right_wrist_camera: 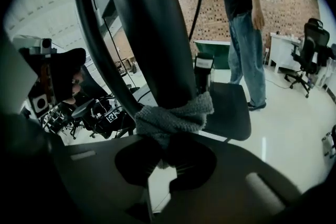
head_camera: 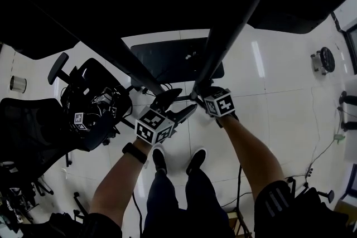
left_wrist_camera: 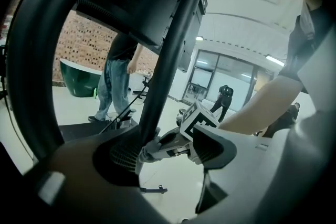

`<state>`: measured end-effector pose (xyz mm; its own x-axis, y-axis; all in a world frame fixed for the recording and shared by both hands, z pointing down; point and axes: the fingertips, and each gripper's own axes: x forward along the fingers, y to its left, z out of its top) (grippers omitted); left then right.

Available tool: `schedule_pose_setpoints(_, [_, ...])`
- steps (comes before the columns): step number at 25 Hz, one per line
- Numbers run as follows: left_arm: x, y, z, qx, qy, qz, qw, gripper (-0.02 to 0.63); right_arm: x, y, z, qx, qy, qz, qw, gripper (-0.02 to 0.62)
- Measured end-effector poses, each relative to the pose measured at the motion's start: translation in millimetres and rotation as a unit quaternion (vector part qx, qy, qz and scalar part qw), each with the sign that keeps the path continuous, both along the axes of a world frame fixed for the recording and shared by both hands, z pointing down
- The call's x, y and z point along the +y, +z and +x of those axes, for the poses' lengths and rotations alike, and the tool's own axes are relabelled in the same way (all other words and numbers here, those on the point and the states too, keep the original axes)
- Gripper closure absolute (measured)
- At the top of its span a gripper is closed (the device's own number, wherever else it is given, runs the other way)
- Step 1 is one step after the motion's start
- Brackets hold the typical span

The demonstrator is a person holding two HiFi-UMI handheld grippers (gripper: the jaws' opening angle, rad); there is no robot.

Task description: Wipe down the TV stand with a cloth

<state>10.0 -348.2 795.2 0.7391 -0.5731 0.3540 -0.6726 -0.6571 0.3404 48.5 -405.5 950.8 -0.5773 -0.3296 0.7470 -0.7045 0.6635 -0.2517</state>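
The TV stand has black slanted poles rising from a dark base plate on the white floor. In the right gripper view a grey knitted cloth is wrapped against the thick pole, and my right gripper is shut on it. The head view shows that gripper at the foot of the right pole. My left gripper stands open just left of it. In the left gripper view its jaws are apart, and the pole and the cloth lie ahead.
A black office chair carrying gear stands close on the left. A person in jeans stands beyond the stand, near a green tub. Another chair and a desk are at far right. Cables and a small fan lie on the floor.
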Motion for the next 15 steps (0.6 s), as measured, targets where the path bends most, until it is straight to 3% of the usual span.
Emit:
schedule_pose_setpoints(8, [-3,51,-9,-0.003,-0.016,-0.031,0.9994,0.273,1,60,-6,0.011,0.016,-0.031,0.999,0.565])
schedule_pose_setpoints(15, [5,58,-5,-0.005,-0.016,-0.039,0.9991,0.273,8,60,-3,-0.001,0.018,-0.04,0.999,0.565])
